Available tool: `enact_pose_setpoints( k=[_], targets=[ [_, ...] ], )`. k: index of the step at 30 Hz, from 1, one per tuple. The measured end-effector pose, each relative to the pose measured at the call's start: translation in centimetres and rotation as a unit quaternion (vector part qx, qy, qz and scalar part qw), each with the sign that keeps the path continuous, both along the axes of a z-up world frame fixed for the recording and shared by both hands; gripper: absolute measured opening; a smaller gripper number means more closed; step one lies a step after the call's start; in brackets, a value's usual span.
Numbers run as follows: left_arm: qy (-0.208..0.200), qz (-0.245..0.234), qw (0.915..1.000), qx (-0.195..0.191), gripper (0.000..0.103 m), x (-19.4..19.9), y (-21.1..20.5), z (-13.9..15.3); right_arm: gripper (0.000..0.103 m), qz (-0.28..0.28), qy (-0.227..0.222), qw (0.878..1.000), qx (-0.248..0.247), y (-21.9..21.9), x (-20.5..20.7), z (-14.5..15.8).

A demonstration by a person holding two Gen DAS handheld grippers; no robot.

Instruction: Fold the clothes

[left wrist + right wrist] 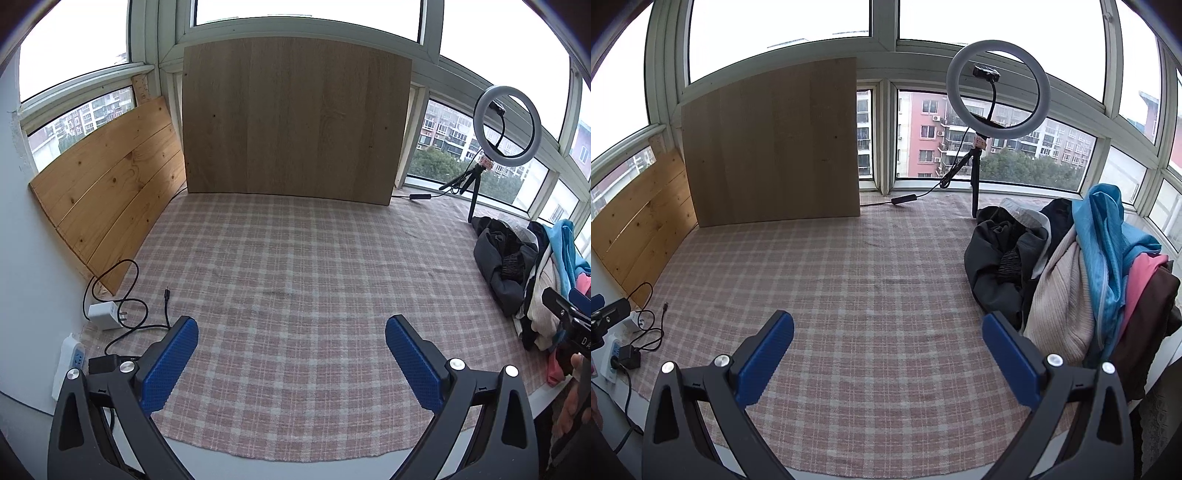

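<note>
My left gripper (pixel 291 343) hangs tilted down over the plaid cloth (pixel 295 266) that covers the worktop, its blue-padded jaws spread wide with nothing between them; my right gripper (pixel 888 341) hovers over the same cloth, jaws equally far apart and empty. The clothes pile (pixel 1071 273) sits heaped at the right edge of the cloth, well clear of my left gripper and just beside my right gripper's right finger: dark grey and black pieces at the back, a cream ribbed knit, a bright blue garment on top, pink and brown ones nearest the edge. A ring light (pixel 999 88) on a small tripod stands behind the pile by the window, and a wooden board (pixel 295 122) leans upright at the far end
</note>
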State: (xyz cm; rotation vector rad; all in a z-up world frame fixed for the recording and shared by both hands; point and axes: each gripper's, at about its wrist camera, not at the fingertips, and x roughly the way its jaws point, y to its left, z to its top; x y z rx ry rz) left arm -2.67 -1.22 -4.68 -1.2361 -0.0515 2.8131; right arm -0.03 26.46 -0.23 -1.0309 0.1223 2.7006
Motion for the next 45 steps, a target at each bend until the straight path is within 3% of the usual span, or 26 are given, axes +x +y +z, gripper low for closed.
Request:
enact_pose_setpoints(
  k=[9,13,22,26,34,45],
  targets=[
    [-0.010,-0.025,0.9996,0.012,0.099,-0.9,0.1,-0.9,0.103,-0.041,0.000,0.999,-0.015,0.8,0.7,-0.3],
    [-0.023,-0.050,0.9983,0.018,0.091,-1.6,0.6,-1.2,0.103,-0.062,0.006,0.998,-0.013,1.3,1.6,-0.3],
    [-0.022,-0.118,0.9928,0.010,0.091,-2.4,3.3,-1.4,0.103,-0.113,0.012,0.993,-0.020,4.0,4.9,-0.3],
    [-0.020,-0.139,0.9898,0.023,0.091,-2.8,4.7,-0.8,0.103,-0.132,0.017,0.991,-0.024,6.2,6.7,-0.1],
    [0.003,-0.155,0.9878,0.011,0.091,-3.9,8.1,1.3,0.103,-0.182,0.039,0.982,-0.039,13.2,9.5,1.8],
    [0.023,-0.146,0.9888,0.015,0.091,-6.0,16.3,4.2,0.103,-0.240,0.083,0.966,-0.046,28.9,14.5,4.7]
  ],
)
